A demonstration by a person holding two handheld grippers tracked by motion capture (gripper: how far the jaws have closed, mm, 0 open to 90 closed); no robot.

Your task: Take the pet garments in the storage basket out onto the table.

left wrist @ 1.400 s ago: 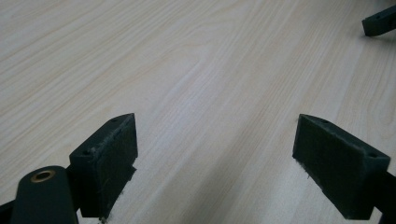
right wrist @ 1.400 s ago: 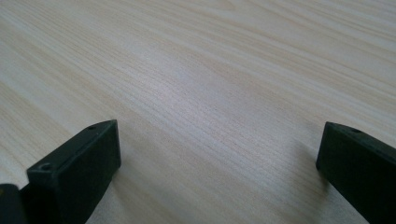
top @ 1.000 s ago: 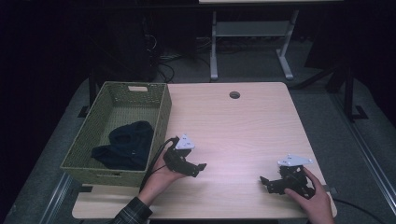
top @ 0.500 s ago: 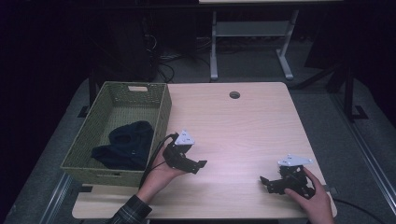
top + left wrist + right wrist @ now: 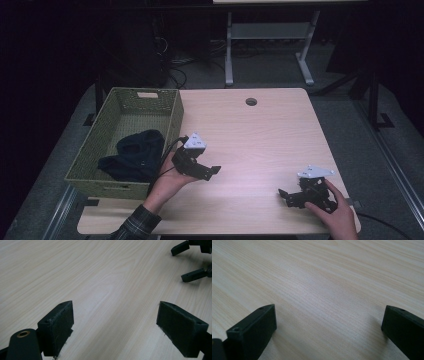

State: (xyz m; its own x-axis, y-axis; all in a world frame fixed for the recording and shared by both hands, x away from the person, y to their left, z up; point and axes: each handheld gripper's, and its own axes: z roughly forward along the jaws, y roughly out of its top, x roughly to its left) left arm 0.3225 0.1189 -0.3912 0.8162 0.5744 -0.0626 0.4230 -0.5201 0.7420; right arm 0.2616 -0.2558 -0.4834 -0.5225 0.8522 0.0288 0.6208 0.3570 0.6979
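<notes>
A hand holds my left gripper (image 5: pixel 212 171) just above the light wooden table (image 5: pixel 250 140), right of a green woven basket (image 5: pixel 172 115). Its jaws stand wide apart with bare wood between them (image 5: pixel 115 315). My right gripper (image 5: pixel 284 194) rests low near the table's front right corner, held by the other hand, jaws also wide apart over bare wood (image 5: pixel 328 315). Dark cloth (image 5: pixel 132 155) lies crumpled inside the basket. The right gripper's fingertips (image 5: pixel 192 276) appear at the top right of the left gripper view.
The basket sits on the table's left side, its right wall close to the left hand. A round cable hole (image 5: pixel 251 101) is near the table's far edge. A white metal stand (image 5: pixel 270 37) and cables lie on the floor beyond.
The left gripper has drifted slightly toward the basket and up; the right gripper has stayed put.
</notes>
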